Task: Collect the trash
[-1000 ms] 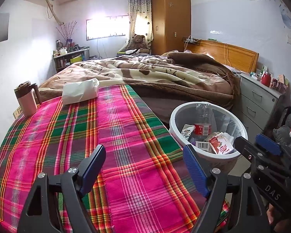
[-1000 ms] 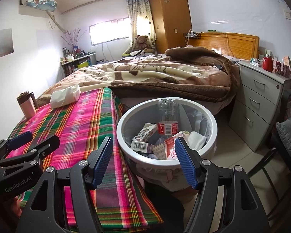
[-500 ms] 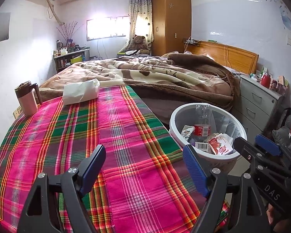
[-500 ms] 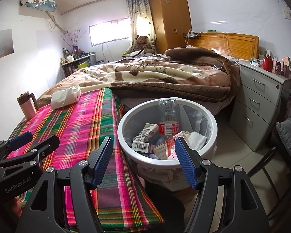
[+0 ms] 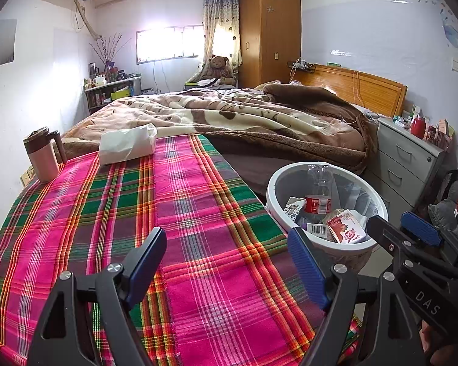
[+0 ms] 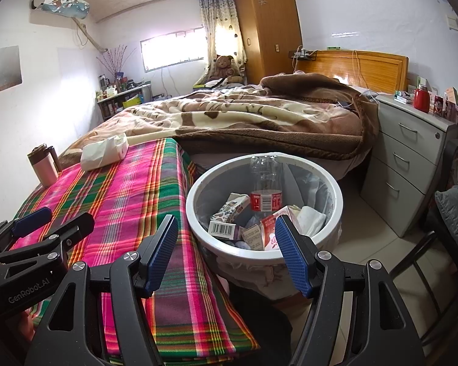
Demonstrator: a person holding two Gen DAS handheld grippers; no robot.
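The trash bin [image 6: 264,253] stands on the floor just beside the table's edge, between the table and the bed, and already holds a clear bottle [image 6: 265,190], a few small cartons [image 6: 229,210] and crumpled paper. The plaid cloth [image 5: 180,219] on the table looks free of litter; only a soft tissue pack [image 5: 128,148] and a pink mug [image 5: 44,155] sit at its far end, and neither reads as rubbish. The right gripper [image 6: 226,254] hangs over the near rim of the bin with its jaws spread and nothing between them; the left gripper [image 5: 226,270] hovers above the cloth, likewise released and empty. The collecting seems close to finished, so the sound move is a careful look over the table before ending. If anything turns up, carry it well over the rim before letting go.
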